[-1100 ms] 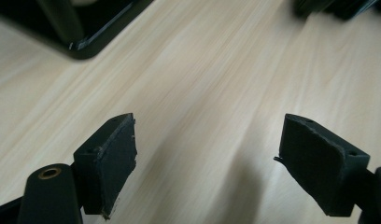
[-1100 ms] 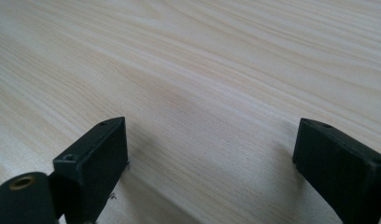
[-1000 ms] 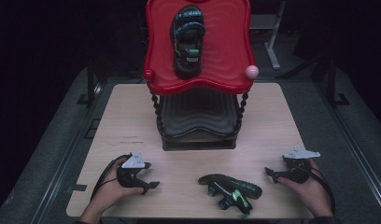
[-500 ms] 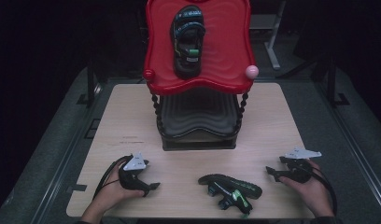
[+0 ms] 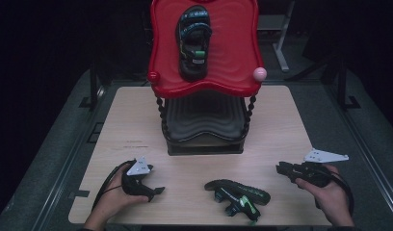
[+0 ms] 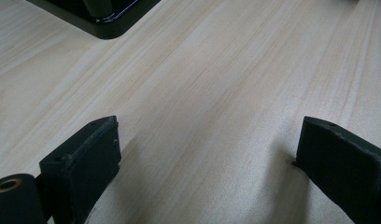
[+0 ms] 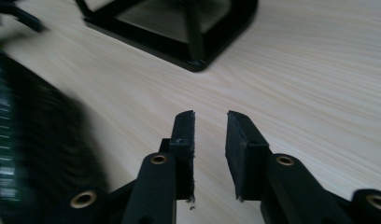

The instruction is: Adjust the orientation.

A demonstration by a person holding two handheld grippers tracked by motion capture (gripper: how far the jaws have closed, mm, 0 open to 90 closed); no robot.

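Observation:
A black sandal with green trim (image 5: 238, 195) lies on the wooden table (image 5: 137, 125) near its front edge, between the two hands. A second black sandal (image 5: 193, 41) rests on the red top tray (image 5: 233, 72) of a two-tier stand. My left gripper (image 5: 158, 191) sits left of the table sandal, its jaws wide open over bare wood (image 6: 207, 121). My right gripper (image 5: 280, 167) is held to the sandal's right. Its jaws (image 7: 210, 114) stand a narrow gap apart with nothing between them. The sandal (image 7: 30, 140) shows blurred at its left.
The stand has a black lower shelf (image 5: 204, 118) and a black base (image 5: 204, 147) at mid-table; its corner appears in the left gripper view (image 6: 104, 18) and the right gripper view (image 7: 193, 46). A pink knob (image 5: 259, 73) marks the tray's right corner. Dark floor surrounds the table.
Both hands have shifted only slightly at the table's front. The two sandals have not moved.

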